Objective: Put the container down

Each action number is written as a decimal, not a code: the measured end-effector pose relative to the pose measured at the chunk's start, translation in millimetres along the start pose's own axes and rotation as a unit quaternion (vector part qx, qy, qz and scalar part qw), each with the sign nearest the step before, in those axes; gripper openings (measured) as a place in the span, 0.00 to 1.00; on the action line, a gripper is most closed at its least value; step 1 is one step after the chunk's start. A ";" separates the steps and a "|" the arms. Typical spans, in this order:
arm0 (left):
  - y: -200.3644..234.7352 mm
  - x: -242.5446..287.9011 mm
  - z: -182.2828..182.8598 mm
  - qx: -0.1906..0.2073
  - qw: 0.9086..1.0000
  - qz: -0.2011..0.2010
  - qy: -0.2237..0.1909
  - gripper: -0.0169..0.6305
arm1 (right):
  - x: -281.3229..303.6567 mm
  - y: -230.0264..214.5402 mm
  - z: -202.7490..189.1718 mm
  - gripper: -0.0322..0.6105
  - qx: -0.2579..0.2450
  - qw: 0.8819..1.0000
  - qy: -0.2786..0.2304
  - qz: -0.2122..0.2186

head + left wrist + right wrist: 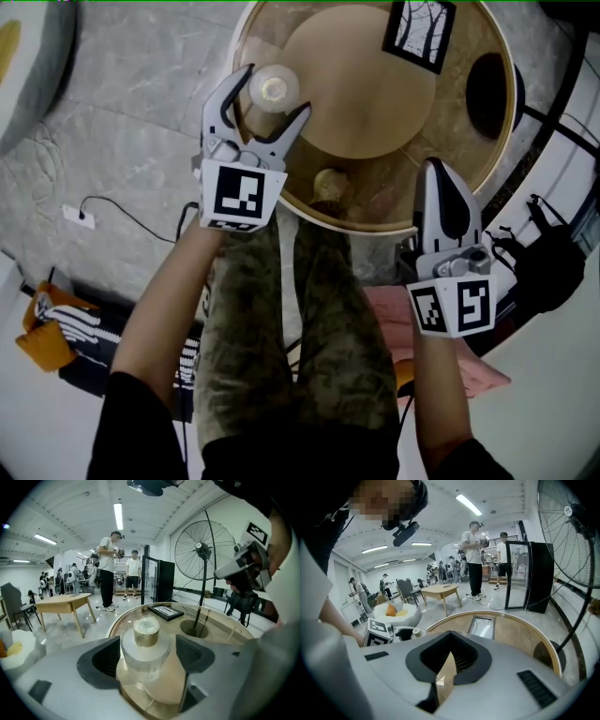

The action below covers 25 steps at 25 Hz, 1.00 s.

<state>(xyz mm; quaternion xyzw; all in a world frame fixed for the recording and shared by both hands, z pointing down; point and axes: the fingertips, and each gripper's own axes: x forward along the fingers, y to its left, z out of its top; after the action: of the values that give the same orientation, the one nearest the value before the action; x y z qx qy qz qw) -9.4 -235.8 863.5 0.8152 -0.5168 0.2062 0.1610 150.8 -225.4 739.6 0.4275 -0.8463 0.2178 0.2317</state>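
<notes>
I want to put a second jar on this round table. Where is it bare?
The widest bare patch is the middle of the table, bordered by the container inside the open left gripper, the picture frame and the fan base. The near edge ahead of the right gripper is bare too. Only the container's corner is crowded.

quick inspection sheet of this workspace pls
surface: round glass table with a gold rim
job's things: container with a gold cap, upright, apparently on the table
clutter: picture frame and fan base on the table's far side
grippers: left gripper open, jaws either side of the container; right gripper shut, empty, at the near rim
cables: cable on the floor, left
surroundings: black bag on the floor, right; people standing farther back
</notes>
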 end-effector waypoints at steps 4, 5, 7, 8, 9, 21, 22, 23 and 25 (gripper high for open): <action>-2.6 -26.5 20.0 -0.022 1.000 0.018 0.000 0.59 | -10.1 6.6 18.2 0.08 -0.001 1.000 -0.003 0.007; -2.5 -34.7 28.2 -0.030 0.999 0.025 0.000 0.59 | -14.4 8.2 27.9 0.08 0.002 1.000 -0.006 0.007; 1.6 -52.6 47.9 -0.050 0.998 0.044 0.006 0.59 | -25.4 12.0 55.2 0.08 0.016 1.000 -0.019 0.011; 3.7 -62.1 60.2 -0.060 0.997 0.052 0.009 0.59 | -33.1 14.2 71.3 0.08 0.024 0.999 -0.028 0.015; 4.9 -71.8 75.3 -0.069 0.996 0.056 0.009 0.59 | -42.1 16.2 87.2 0.08 0.027 0.999 -0.036 0.019; -19.2 -224.8 365.2 -0.114 0.989 0.001 -0.097 0.54 | -189.8 47.2 280.7 0.08 0.000 0.996 -0.082 -0.030; -23.0 -237.8 388.6 -0.108 0.988 -0.006 -0.109 0.50 | -200.8 48.9 294.7 0.08 0.002 0.995 -0.090 -0.039; -26.1 -249.7 411.1 -0.103 0.987 -0.013 -0.122 0.45 | -210.8 50.9 307.2 0.08 0.001 0.994 -0.096 -0.047; -31.8 -272.0 450.3 -0.098 0.984 -0.027 -0.147 0.30 | -230.3 56.9 328.9 0.08 -0.003 0.992 -0.109 -0.059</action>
<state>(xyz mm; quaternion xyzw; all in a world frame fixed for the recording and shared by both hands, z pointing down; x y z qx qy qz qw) -7.6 -225.7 336.6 0.8305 -0.5303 0.0281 0.1683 157.6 -237.8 334.3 0.4974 -0.8402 0.1536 0.1519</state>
